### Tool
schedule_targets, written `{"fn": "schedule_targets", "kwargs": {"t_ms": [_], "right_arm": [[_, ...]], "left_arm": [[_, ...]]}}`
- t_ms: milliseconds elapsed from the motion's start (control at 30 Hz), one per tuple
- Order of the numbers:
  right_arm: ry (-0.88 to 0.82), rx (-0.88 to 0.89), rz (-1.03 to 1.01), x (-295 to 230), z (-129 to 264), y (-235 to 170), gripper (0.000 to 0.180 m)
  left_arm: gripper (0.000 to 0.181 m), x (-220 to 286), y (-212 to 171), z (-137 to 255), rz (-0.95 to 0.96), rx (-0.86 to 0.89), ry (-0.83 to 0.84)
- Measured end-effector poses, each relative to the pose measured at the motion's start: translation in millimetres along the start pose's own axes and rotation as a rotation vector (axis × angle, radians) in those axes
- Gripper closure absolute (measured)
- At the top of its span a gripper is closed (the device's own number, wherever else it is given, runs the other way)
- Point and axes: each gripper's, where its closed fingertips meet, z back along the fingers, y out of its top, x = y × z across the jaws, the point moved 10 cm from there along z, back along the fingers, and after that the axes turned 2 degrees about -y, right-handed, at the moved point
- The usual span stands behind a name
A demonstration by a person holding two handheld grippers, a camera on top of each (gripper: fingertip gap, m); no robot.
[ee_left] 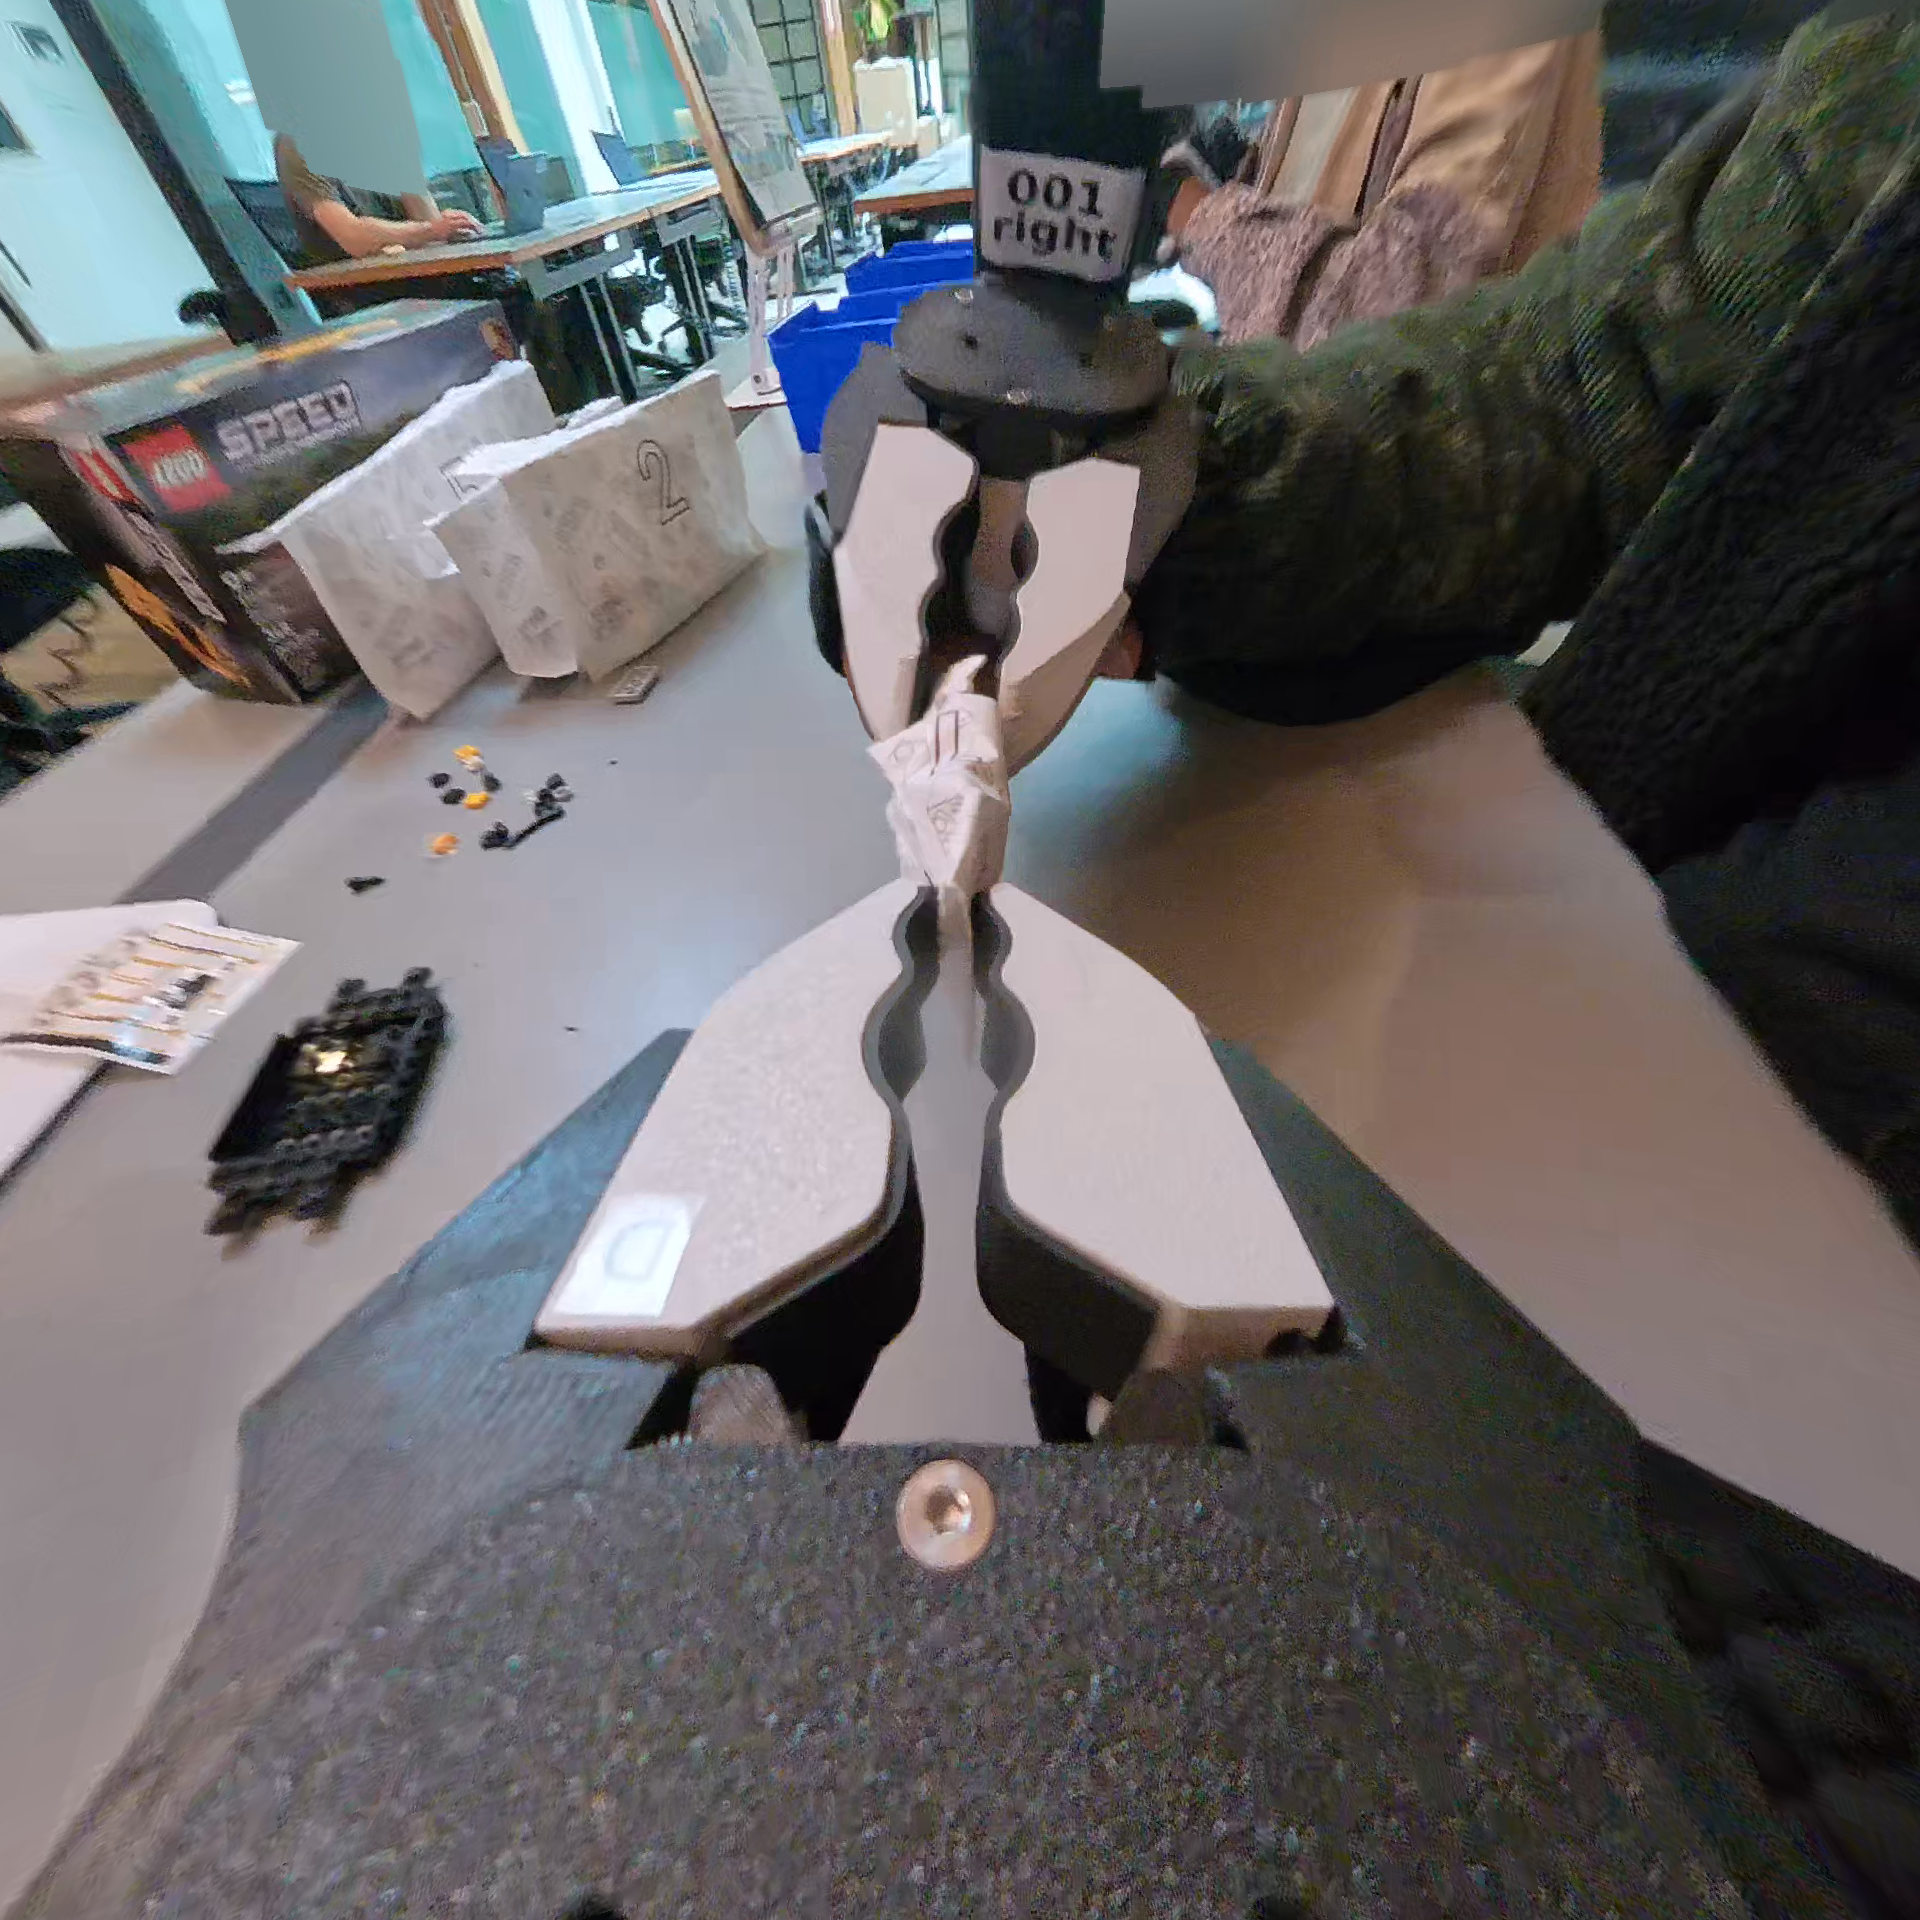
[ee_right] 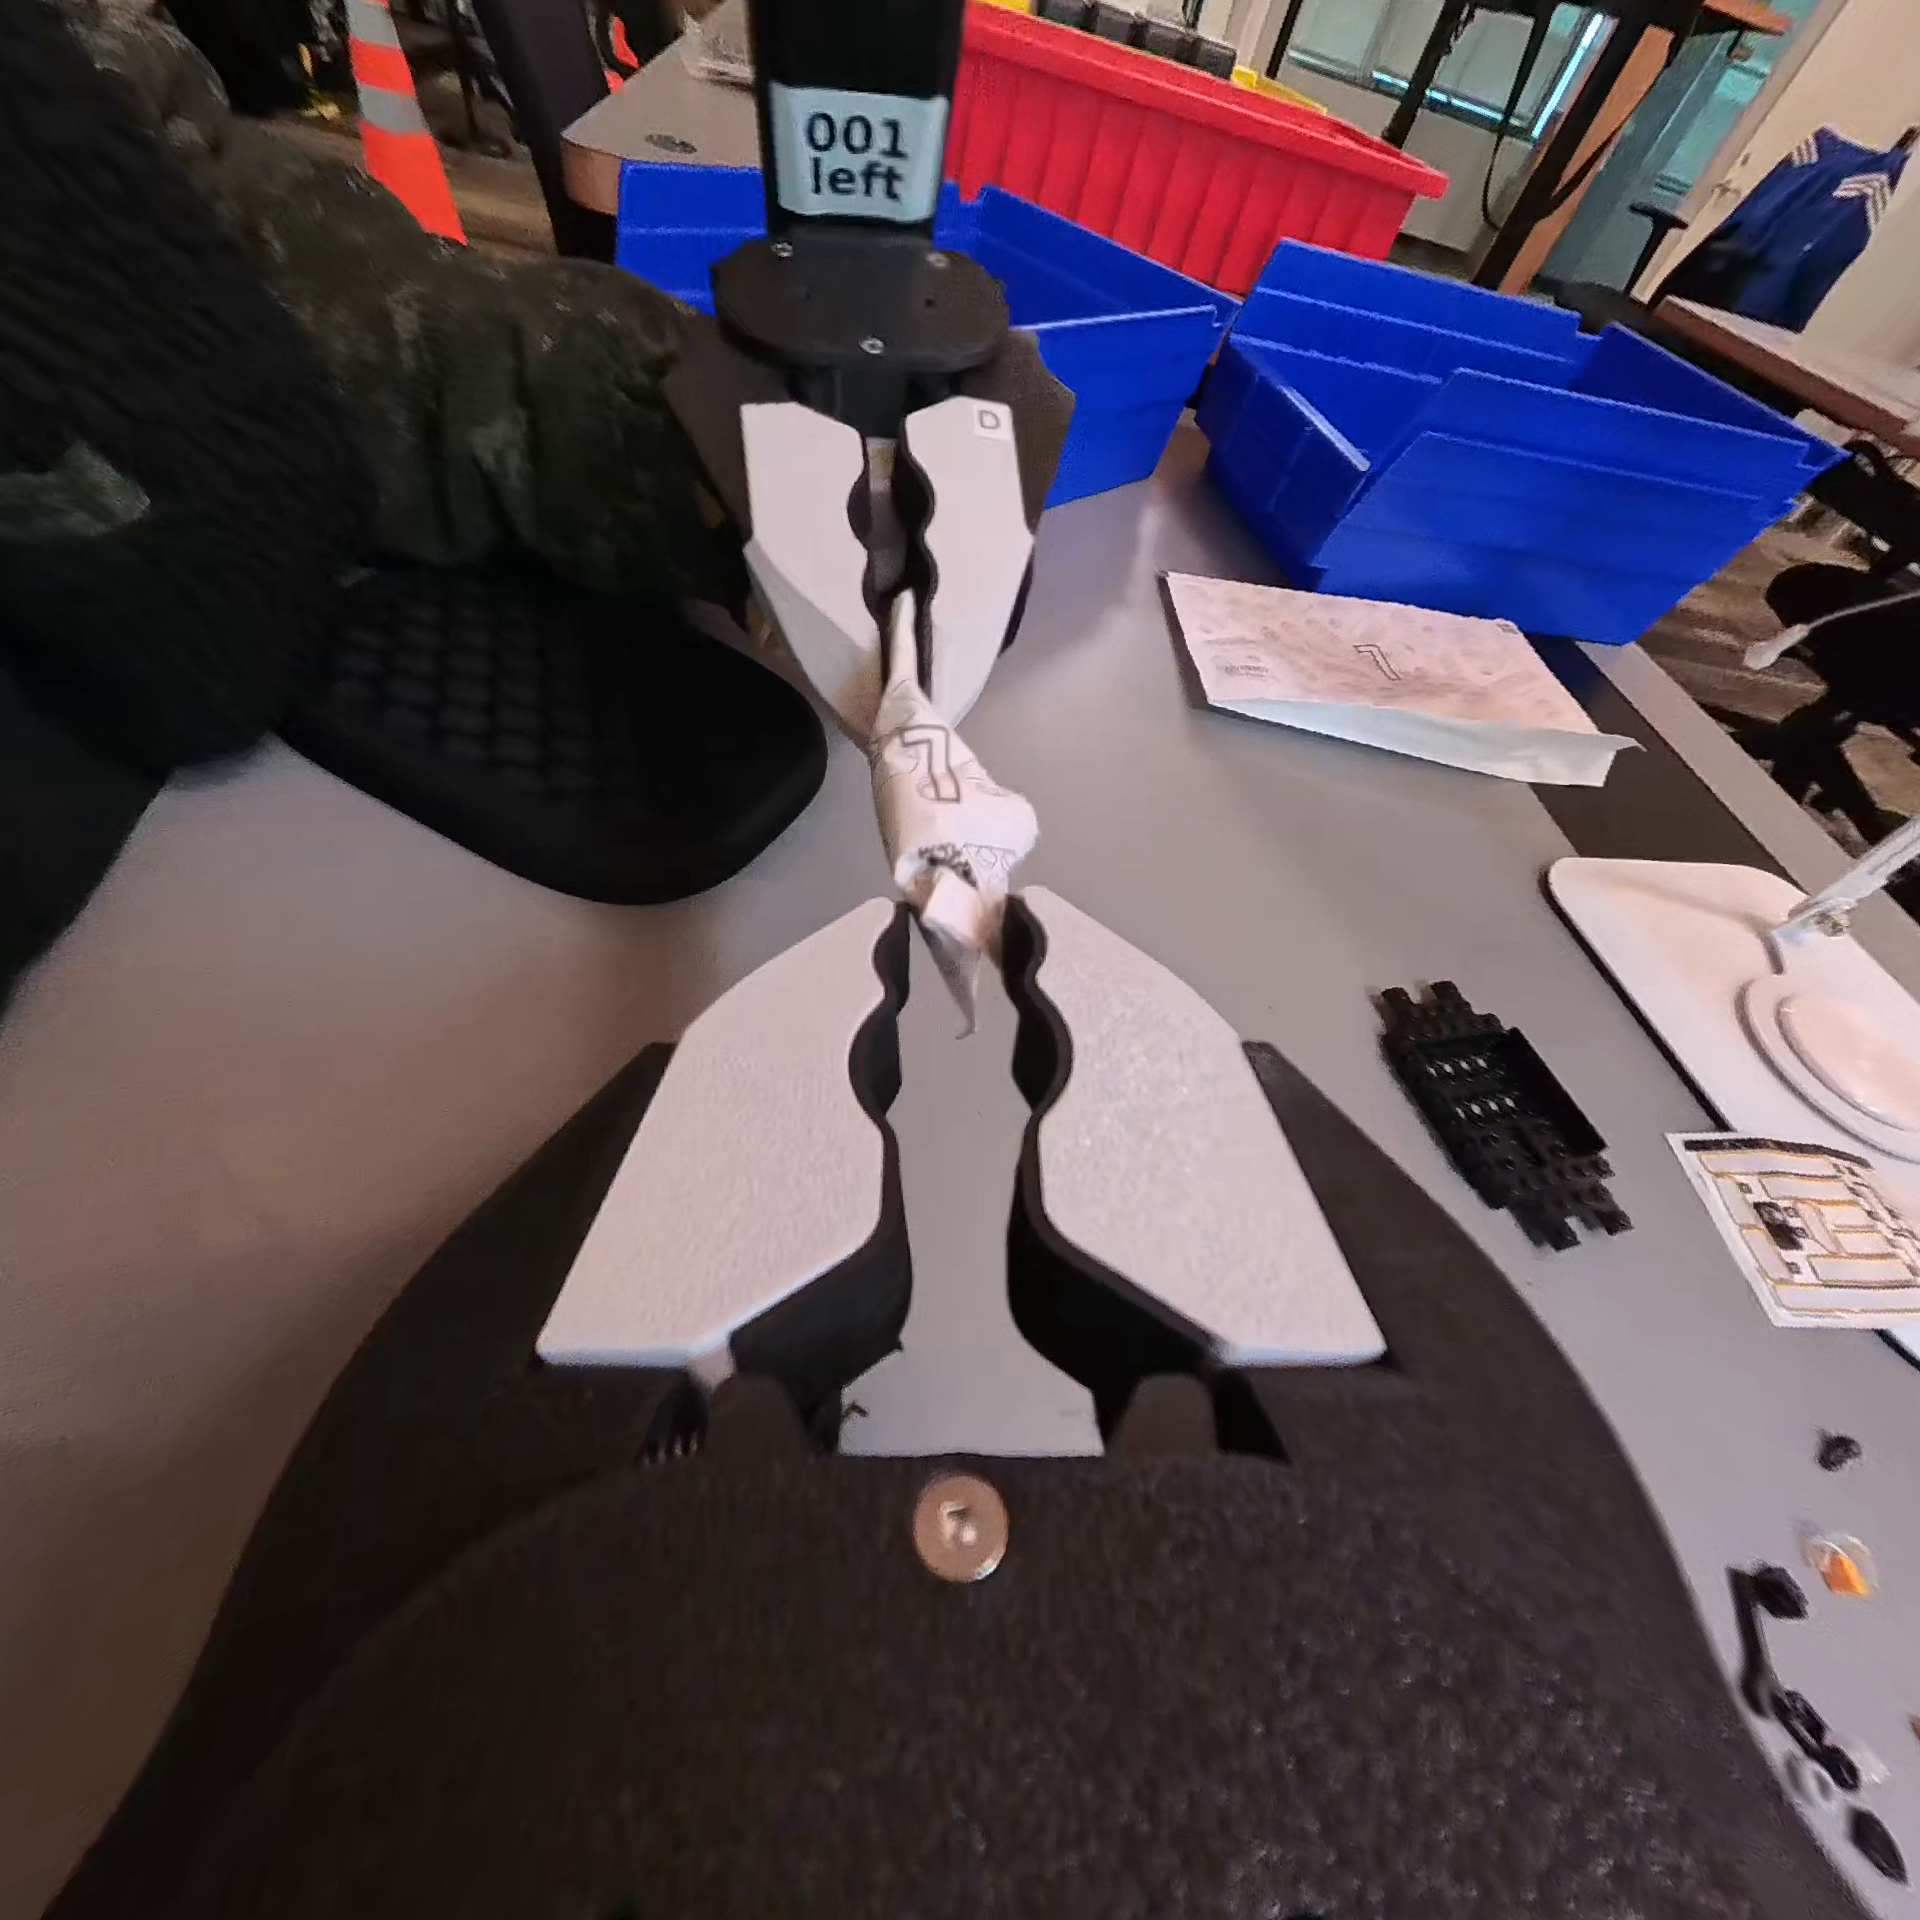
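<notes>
Left claw (ee_left: 951,914) and right claw (ee_right: 961,920), each clamped on 1 twisted paper bag (ee_left: 945,800).

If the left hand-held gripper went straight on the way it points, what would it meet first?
The crumpled paper bag that the left hand-held gripper already pinches; right behind it, the right hand-held gripper, clamped on the bag's other end and facing it.

We see a white bag (ee_left: 951,795) printed with grey outlines, pale grey fingers (ee_left: 769,1112) on black bodies, blue bins (ee_right: 1496,468), a grey table (ee_right: 1195,831).
</notes>
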Motion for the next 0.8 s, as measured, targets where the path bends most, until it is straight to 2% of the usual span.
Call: {"fn": "schedule_targets", "kwargs": {"t_ms": [133,267,333,400,533,633,800], "right_arm": [[-0.011,-0.026,0.018,-2.0,1.2,6.5,0.145],[-0.061,-0.050,0.145,-12.3,-4.8,10.0,0.145],[-0.083,-0.088,0.225,-18.3,-8.1,10.0,0.157],[-0.087,-0.120,0.255,-21.3,-9.5,10.0,0.161],[-0.051,-0.173,0.171,-15.5,-7.4,10.6,0.162],[-0.093,-0.232,0.088,1.8,5.9,2.5,0.162],[-0.185,-0.281,-0.103,39.4,52.4,-16.6,0.162]], "left_arm": [[0.175,7.3,2.3,-3.6,-0.096,-0.031,0.023],[0.175,7.7,0.0,-5.6,-0.100,-0.051,0.018],[0.175,8.0,0.7,-5.5,-0.086,-0.039,0.004],[0.175,8.1,-0.1,-5.3,-0.085,-0.044,-0.001],[0.174,4.0,-3.2,-7.0,-0.016,-0.041,-0.013],[0.161,-5.7,-5.0,-0.9,0.036,-0.026,0.066],[0.173,-15.7,-3.5,10.1,0.065,0.003,0.174]]}}
